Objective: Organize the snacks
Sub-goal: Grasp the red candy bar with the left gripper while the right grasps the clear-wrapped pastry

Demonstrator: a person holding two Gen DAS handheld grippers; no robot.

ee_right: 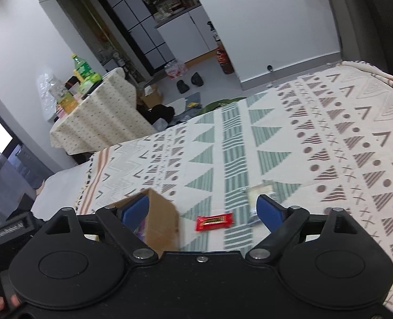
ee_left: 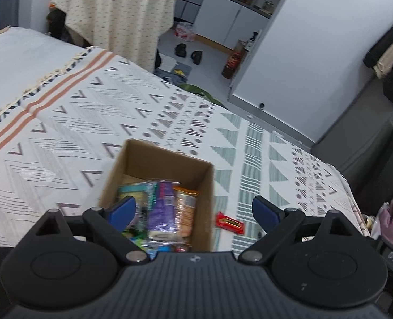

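You're over a bed with a cream spread printed in grey chevrons, green triangles and orange stripes [ee_left: 95,111]. Beyond its far edge sits a small table draped in a dotted cream cloth [ee_left: 122,16], crowded with bottles; from the right wrist view you can pick out a green-labelled plastic bottle [ee_right: 81,66] on it. The pale grey floor [ee_left: 212,53] is cluttered: a pair of dark slippers [ee_left: 189,53], a red-and-white plastic bag [ee_left: 184,30], a tall dark-red bottle [ee_left: 232,61] beside the plain white wall [ee_left: 316,47]. White cabinet doors [ee_left: 223,21] stand at the back, under packed shelves. Dark clothing hangs [ee_left: 390,53] at your right.
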